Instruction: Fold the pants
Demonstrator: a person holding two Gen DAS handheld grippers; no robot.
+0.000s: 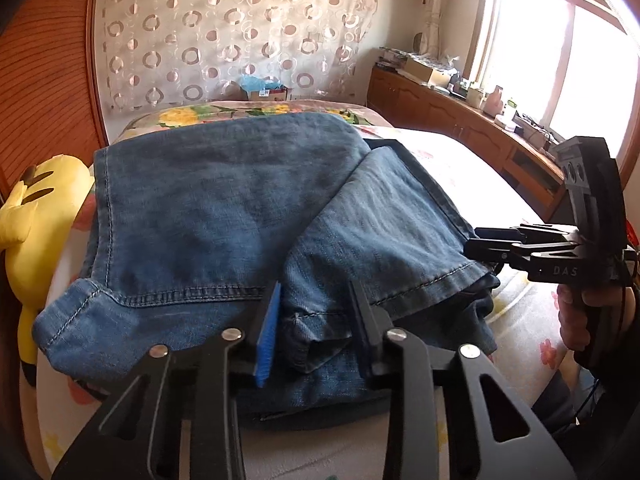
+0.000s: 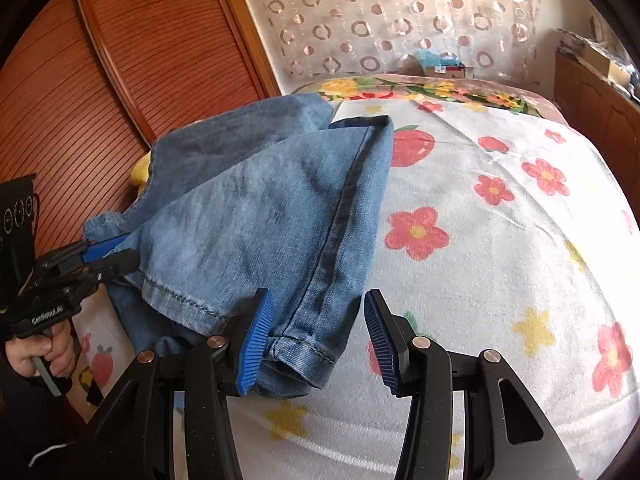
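Faded blue denim pants point(image 1: 224, 208) lie partly folded on the flower-printed white bedsheet point(image 2: 500, 216), one leg doubled back so its stitched hem point(image 1: 424, 284) ends near you. Your left gripper point(image 1: 316, 332) has a bunched denim fold between its jaws; the ribbed blue pad point(image 1: 266, 340) sits against the cloth, but whether the far pad presses too cannot be told, so treat that grip as unproven. Your right gripper point(image 2: 318, 344) stands with jaws apart, the hem corner point(image 2: 304, 352) lying just inside the left-hand pad and bare sheet under the other. Risks, as judged: closing now on the right would likely catch only the top layer or the hem edge, letting the lower layer sag and skew the fold; a thick bunch on the left could slip out on the lift; pulling unevenly would drag the pile toward the yellow plush toy point(image 1: 44, 216) beyond the left jaws. Both hands hold their grippers tilted downward toward the bed.
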